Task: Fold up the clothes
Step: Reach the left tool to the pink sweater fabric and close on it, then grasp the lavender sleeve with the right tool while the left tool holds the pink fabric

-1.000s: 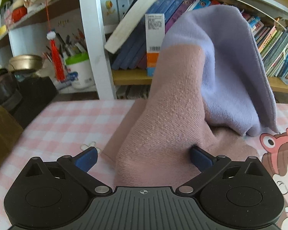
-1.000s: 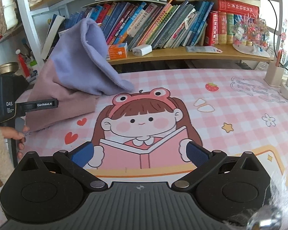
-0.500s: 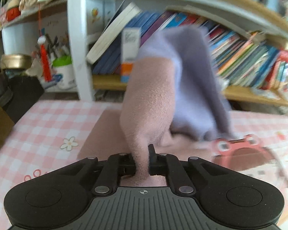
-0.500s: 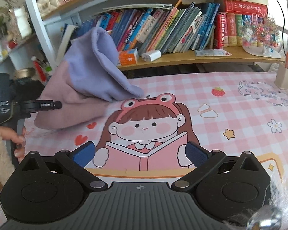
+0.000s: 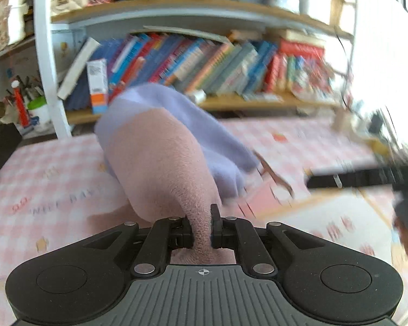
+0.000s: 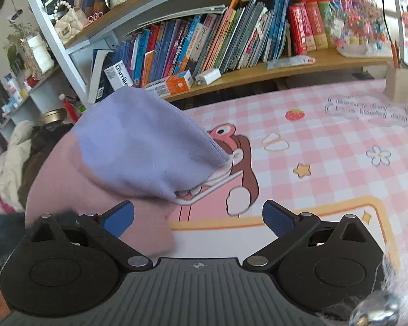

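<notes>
One garment point(image 5: 160, 160) on the table mat point(image 5: 40, 168): soft knit, fuzzy nap, two colour blocks, dusty pink below and lavender above, with a ribbed lavender hem point(image 6: 204, 146) hanging free. Humped up off the mat in a rounded fold, pink part drawn into a narrow twisted tail toward the left gripper point(image 5: 202, 225).

Two grippers, black plastic, each with two hinged arms and round pivot caps. Left one pinched tight on the pink tail, fabric bunched between the pads, nearly no gap. Right gripper point(image 6: 198, 214) spread wide, blue pads point(image 6: 119, 214) well apart and nothing gripped; left pad overlaps the pink edge of the garment in the right wrist view, contact not clear.

Mat beneath the garment: smooth, glossy, pink-and-white check, printed with one cartoon girl point(image 6: 236, 152) in a frog headband, partly covered by the lavender hem; one strawberry point(image 6: 294, 114), one star point(image 6: 302, 170), one flower point(image 6: 378, 154) to the right of the garment.

Behind the garment, one wooden shelf point(image 6: 258, 70) packed with upright and leaning books point(image 6: 204, 35), too many to count, glossy spines. One orange-and-white carton point(image 6: 171, 82) lying flat just behind the lavender top. One quilted cream handbag point(image 6: 68, 24) with a bead handle on a higher shelf.
</notes>
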Available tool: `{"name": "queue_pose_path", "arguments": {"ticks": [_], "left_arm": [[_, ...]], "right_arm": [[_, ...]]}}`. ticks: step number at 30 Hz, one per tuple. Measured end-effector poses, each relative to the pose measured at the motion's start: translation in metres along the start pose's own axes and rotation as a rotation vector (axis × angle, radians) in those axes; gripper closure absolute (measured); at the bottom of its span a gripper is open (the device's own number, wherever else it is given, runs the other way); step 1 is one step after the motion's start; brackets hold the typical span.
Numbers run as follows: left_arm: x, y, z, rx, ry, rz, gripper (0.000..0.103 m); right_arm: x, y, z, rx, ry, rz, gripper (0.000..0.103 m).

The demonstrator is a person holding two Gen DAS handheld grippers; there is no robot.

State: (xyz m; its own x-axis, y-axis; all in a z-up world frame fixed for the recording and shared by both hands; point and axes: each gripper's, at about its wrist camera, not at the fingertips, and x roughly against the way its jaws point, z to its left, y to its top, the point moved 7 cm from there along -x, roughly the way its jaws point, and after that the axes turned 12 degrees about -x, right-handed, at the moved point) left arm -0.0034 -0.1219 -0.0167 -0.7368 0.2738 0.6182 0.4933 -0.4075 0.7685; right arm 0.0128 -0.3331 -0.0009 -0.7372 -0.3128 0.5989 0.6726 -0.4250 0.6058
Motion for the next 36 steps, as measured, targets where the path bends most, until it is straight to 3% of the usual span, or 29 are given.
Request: {"name": "queue_pose_path", "arguments": {"ticks": [5,11,13,16,20,21,27,32,35,36], "left_arm": [[0.022,-0.016,0.001,0.075,0.068,0.04,0.095],[0.048,-0.039,0.051,0.157,0.29,0.147,0.094],[0.052,-0.048,0.069,0.194,0.352,0.204,0.088],[0.052,-0.057,0.075,0.215,0.352,0.246,0.077],[0.049,-0.057,0.067,0.168,0.342,0.25,0.042],[0.048,-0.056,0.066,0.154,0.338,0.249,0.038],[0.047,-0.057,0.072,0.143,0.335,0.263,0.033],[0.044,-0.064,0.076,0.149,0.318,0.282,0.031],[0.039,-0.069,0.075,0.152,0.295,0.297,0.031],[0.036,-0.07,0.074,0.153,0.288,0.3,0.031]], "right_arm": [[0.004,-0.009,-0.008,0.018,0.046,0.044,0.001],[0.0,-0.017,-0.003,0.043,0.098,0.087,0.002],[0.0,-0.018,0.005,0.067,0.121,0.093,0.002],[-0.002,-0.019,0.015,0.098,0.149,0.097,0.002],[-0.008,-0.019,0.029,0.118,0.194,0.113,0.002],[-0.01,-0.019,0.034,0.13,0.206,0.113,0.002],[-0.029,-0.002,0.063,0.238,0.202,0.063,0.002],[-0.057,0.008,0.082,0.272,0.22,0.07,0.003],[-0.074,0.0,0.092,0.294,0.222,0.114,0.021],[-0.077,-0.005,0.094,0.299,0.225,0.141,0.037]]}}
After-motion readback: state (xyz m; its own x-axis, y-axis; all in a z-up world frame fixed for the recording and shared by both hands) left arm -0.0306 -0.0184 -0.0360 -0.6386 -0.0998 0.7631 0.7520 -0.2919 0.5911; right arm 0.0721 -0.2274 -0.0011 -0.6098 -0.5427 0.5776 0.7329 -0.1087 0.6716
